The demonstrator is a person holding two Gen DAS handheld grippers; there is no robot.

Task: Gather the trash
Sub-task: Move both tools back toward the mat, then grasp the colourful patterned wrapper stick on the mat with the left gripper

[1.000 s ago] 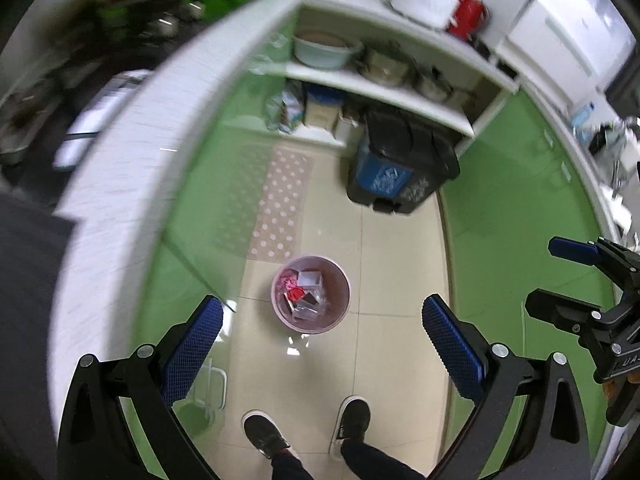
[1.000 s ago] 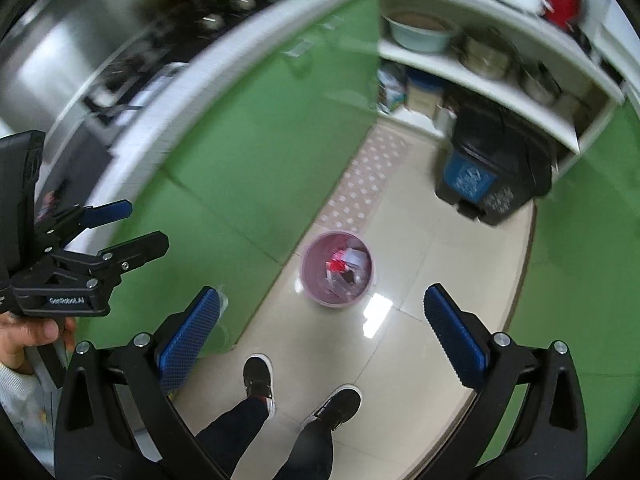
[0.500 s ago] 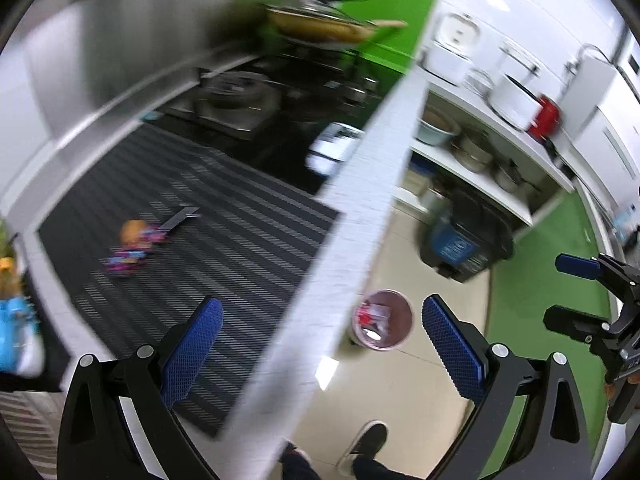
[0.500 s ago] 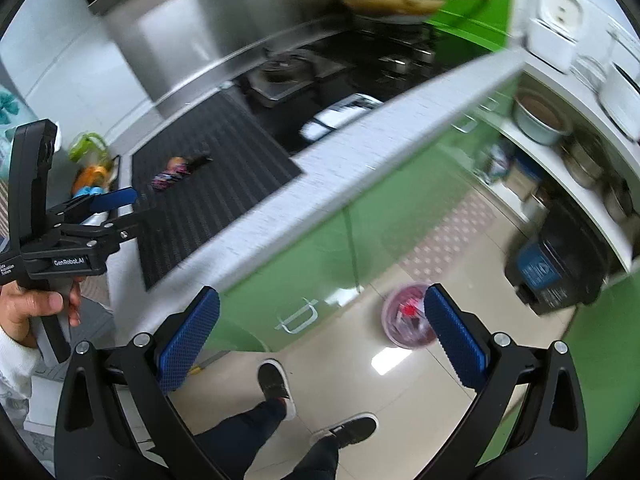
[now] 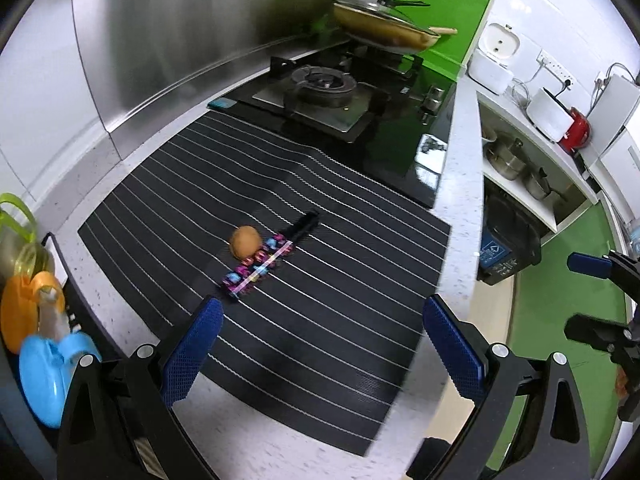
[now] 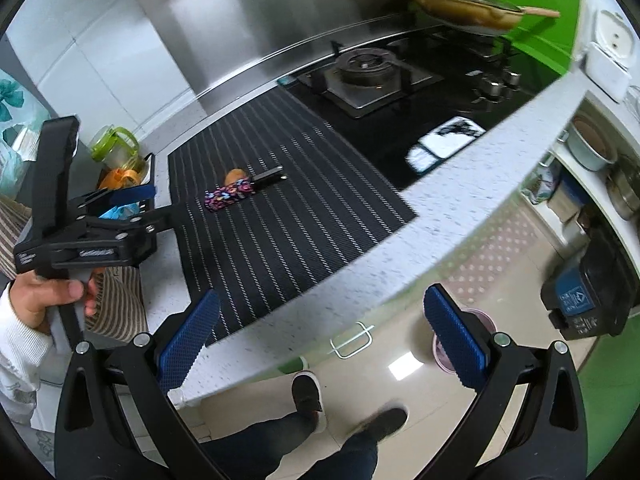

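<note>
Now that both cameras have swung up from the floor, where a second ago they looked down on the pink bin, the view takes in the tabletop [image 5: 460, 216] and its striped black mat [image 5: 304, 288], which suggests a trip to the bin is over and the search for the next piece of trash has begun. The left hand-held gripper [image 5: 320, 344] hangs over the near part of the mat with its blue pads spread wide and nothing between them; the right hand-held gripper [image 6: 322, 334] is just as wide and empty, held off the tabletop edge above the floor. On the mat, ahead of the left one, lie a colourful wrapper strip [image 5: 256, 266] with a dark end and, touching or just beside it, a small round brown thing [image 5: 245, 241], perhaps a nut or shell; the same pair shows in the right view as wrapper [image 6: 230, 194] and brown lump [image 6: 234, 176]. These look like what remains to collect. The pink bin [image 6: 480, 320] stands on the floor below the tabletop edge, partly hidden behind the right pad, beside a dark pedal bin [image 6: 588, 304]. The left side seems best placed to reach forward and close on the wrapper.
</note>
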